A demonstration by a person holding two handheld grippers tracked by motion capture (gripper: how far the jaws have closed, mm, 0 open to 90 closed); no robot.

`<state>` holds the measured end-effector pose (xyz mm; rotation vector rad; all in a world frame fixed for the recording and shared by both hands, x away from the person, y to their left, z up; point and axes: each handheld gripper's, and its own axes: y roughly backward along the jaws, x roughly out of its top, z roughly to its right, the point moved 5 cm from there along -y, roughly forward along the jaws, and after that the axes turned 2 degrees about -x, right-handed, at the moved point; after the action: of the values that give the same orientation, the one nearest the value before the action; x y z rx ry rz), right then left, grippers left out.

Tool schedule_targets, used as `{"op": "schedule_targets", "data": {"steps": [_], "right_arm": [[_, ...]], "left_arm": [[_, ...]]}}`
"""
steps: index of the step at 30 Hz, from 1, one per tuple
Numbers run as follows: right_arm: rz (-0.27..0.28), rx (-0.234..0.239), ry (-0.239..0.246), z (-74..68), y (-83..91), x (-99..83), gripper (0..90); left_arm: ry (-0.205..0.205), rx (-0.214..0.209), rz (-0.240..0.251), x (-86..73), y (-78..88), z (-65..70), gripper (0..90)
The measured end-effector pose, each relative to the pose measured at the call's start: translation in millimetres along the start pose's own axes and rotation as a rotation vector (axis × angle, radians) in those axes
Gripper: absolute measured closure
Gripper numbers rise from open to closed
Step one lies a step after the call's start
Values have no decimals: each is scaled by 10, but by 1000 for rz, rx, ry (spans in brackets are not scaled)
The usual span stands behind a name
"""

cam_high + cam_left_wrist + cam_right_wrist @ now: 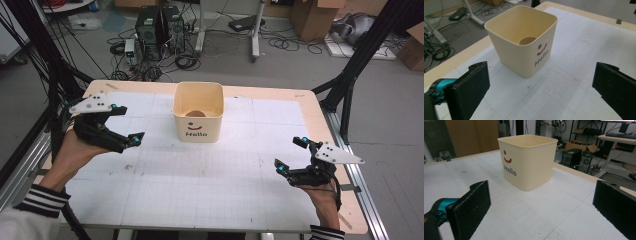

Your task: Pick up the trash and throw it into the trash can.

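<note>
Tub [198, 120] upright on the table [200, 190] toward its far edge, round object [195, 113] inside it, left tool [131, 125] left of tub, right tool [291, 155] nearer, right.

The table [210, 190] is seen by the high view from above the person's side, facing forward and down from well back, with the left gripper [129, 125] and right gripper [291, 152] framed at either edge and floor clutter beyond. The cream bin [524, 50] is looked at by the left gripper view from close and slightly above, ahead between its wide-set jaws; the same bin [530, 161] is caught by the right gripper view from near table level, ahead and a bit further off. The bin [198, 111] and the gridded tabletop around it are shared by all three views.
</note>
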<state>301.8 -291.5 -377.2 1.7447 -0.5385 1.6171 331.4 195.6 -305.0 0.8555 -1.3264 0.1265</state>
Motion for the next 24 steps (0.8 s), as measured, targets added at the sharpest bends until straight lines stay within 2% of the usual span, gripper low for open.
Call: {"op": "schedule_targets", "data": {"steps": [7,14,19,21,24], "right_arm": [[1,-4,3,4,3,0,3],[0,-5,-5,8,12,-7,4],[1,-8,-8,20,23,-14,4],[1,-8,-12,21,25,-17,3],[1,-7,-9,19,19,-19,3]], "left_arm": [[65,2,72,-364,75,15,17],[73,1,117,-622,44,96,17],[91,-7,184,-806,58,133,17],[82,13,215,-864,81,149,17],[97,24,246,-948,108,151,17]]}}
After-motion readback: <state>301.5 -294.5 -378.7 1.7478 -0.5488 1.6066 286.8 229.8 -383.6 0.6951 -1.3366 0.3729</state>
